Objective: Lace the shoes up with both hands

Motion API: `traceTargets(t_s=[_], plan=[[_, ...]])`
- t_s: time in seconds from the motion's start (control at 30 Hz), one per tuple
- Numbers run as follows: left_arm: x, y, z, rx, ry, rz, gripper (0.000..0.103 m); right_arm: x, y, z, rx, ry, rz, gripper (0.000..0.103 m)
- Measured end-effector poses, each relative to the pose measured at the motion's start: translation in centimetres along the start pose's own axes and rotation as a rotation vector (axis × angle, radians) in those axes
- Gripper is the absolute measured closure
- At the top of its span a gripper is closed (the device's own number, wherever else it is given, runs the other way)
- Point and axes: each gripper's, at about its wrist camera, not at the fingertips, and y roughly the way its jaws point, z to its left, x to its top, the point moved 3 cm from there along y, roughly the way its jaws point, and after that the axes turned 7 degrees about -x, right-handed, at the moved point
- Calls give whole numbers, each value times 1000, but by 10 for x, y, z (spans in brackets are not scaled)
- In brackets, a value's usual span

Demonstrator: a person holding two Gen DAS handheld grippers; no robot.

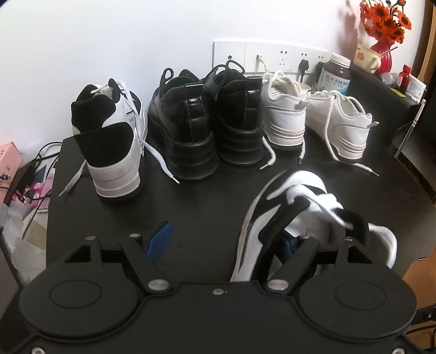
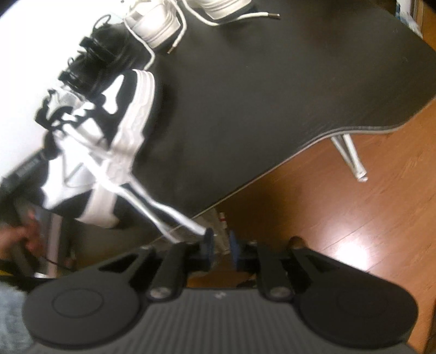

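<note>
Beside lace (image 2: 174,215), right hand-held gripper (image 2: 220,245) ajar

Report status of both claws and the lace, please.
Left claw open, at the near shoe. Right claw open, white lace end at one pad. Other shoes stand clear.

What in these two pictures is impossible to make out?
- Left wrist view: the near shoe is partly hidden behind the left tool.
- Left wrist view: the jar label is too small to read fully.
- Right wrist view: blur hides whether the lace touches the right tool.
- Right wrist view: the white shoes are cut off by the top edge.
</note>
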Motion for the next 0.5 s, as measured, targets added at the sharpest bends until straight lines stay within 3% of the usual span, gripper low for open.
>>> traceTargets(t_s=[0.13,0.23,0.37,0.5], plan=[[9,6,2,-6,27,45,25,12,7,-2,-23,-37,-48,84],[14,11,2,4,58,64,25,27,8,10,-10,-82,-133,84],[22,18,5,3,83,86,23,45,13,48,96,-138,-236,83],[30,24,5,23,133,83,21,48,22,90,175,-257,-280,79]])
